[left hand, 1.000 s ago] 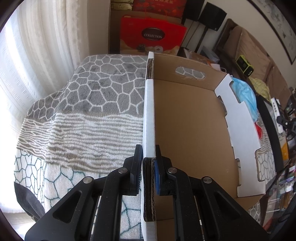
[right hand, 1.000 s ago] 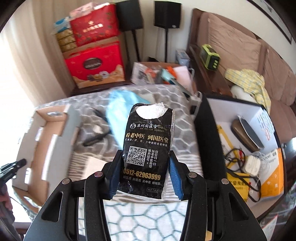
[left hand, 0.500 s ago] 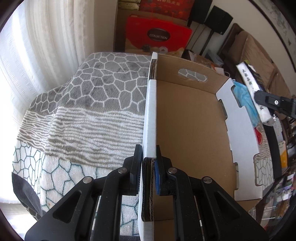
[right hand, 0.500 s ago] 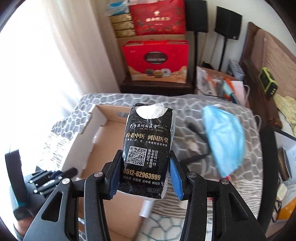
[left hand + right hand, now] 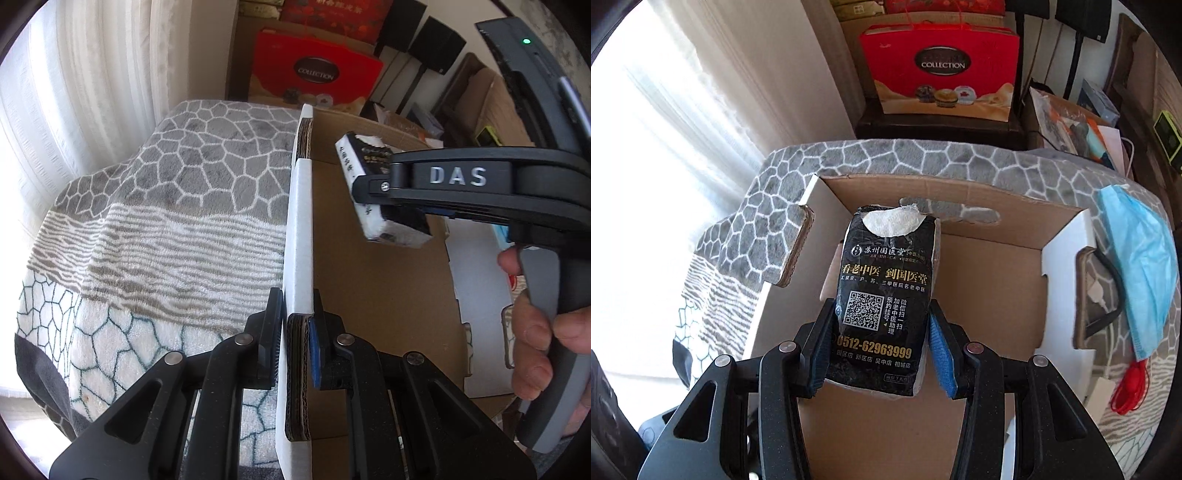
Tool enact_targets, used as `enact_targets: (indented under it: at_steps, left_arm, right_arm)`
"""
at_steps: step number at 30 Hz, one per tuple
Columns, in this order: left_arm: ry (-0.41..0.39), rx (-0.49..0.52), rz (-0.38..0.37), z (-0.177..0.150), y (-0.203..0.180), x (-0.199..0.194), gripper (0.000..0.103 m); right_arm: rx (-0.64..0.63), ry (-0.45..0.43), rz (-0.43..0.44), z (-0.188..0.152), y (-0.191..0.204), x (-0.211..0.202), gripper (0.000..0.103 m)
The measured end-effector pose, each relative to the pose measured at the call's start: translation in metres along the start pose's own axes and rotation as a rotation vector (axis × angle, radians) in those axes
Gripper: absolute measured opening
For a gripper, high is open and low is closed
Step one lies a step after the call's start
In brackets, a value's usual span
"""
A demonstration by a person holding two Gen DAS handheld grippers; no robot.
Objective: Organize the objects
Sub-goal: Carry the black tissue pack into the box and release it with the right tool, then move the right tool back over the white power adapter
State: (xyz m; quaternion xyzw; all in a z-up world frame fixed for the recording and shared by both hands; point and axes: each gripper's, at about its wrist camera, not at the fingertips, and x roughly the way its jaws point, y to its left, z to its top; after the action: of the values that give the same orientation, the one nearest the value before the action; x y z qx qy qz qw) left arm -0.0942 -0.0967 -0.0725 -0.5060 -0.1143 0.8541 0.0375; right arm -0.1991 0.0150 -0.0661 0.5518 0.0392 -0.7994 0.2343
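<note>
My left tongs (image 5: 297,354) are clamped on the box (image 5: 384,302) wall's near end, steadying it. My right tongs (image 5: 877,345) grip the tissue pack (image 5: 884,295) by its 2 long sides, long axis pointing away from me. The pack hangs over the open box, its bare floor directly below, so I judge the next move is straight down.

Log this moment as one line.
left gripper: shut on box wall | right gripper: holds tissue pack above open cardboard box
</note>
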Motion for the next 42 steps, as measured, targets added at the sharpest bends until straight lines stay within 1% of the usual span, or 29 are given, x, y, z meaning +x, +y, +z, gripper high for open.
enact_targets:
  at_steps: [3, 7, 9, 13, 15, 16, 17, 21, 26, 32, 39, 42]
  left_arm:
    - [-0.001, 0.003, 0.0, 0.0, 0.0, 0.0, 0.012]
    - [-0.001, 0.001, 0.001, 0.0, 0.0, 0.0, 0.012]
    - [-0.001, 0.002, 0.001, 0.0, -0.001, 0.0, 0.012]
    - [-0.001, 0.009, 0.007, 0.0, -0.002, 0.001, 0.012]
    - [0.0, 0.01, 0.008, 0.001, -0.002, 0.001, 0.012]
    - [0.0, 0.011, 0.008, 0.001, -0.002, 0.001, 0.012]
    - [0.0, 0.012, 0.009, 0.001, -0.002, 0.001, 0.012]
    - [0.002, 0.014, 0.009, 0.001, -0.002, 0.001, 0.012]
    - [0.004, 0.025, 0.016, 0.001, -0.004, 0.001, 0.012]
    - [0.004, 0.039, 0.026, 0.001, -0.006, 0.001, 0.012]
    - [0.005, 0.035, 0.026, 0.001, -0.007, 0.001, 0.011]
    - [0.008, 0.036, 0.03, 0.0, -0.007, 0.001, 0.011]
  right_arm:
    - [0.001, 0.02, -0.005, 0.003, 0.006, 0.014, 0.048]
    - [0.001, 0.026, -0.009, 0.003, 0.01, 0.021, 0.049]
    - [0.007, 0.029, -0.006, 0.003, 0.011, 0.022, 0.052]
    - [0.012, 0.021, 0.003, 0.003, 0.011, 0.021, 0.055]
    - [0.007, 0.012, 0.003, 0.004, 0.013, 0.017, 0.06]
    - [0.006, 0.007, -0.001, 0.005, 0.013, 0.015, 0.065]
    - [0.006, 0.003, -0.003, 0.005, 0.013, 0.013, 0.067]
    - [-0.002, -0.009, 0.01, 0.005, 0.013, 0.001, 0.068]
    - [-0.027, -0.057, 0.001, 0.0, 0.009, -0.027, 0.068]
    - [-0.037, -0.107, -0.027, -0.01, -0.01, -0.057, 0.068]
    - [-0.01, -0.129, -0.05, -0.019, -0.036, -0.075, 0.068]
    - [0.008, -0.13, -0.058, -0.022, -0.048, -0.08, 0.073]
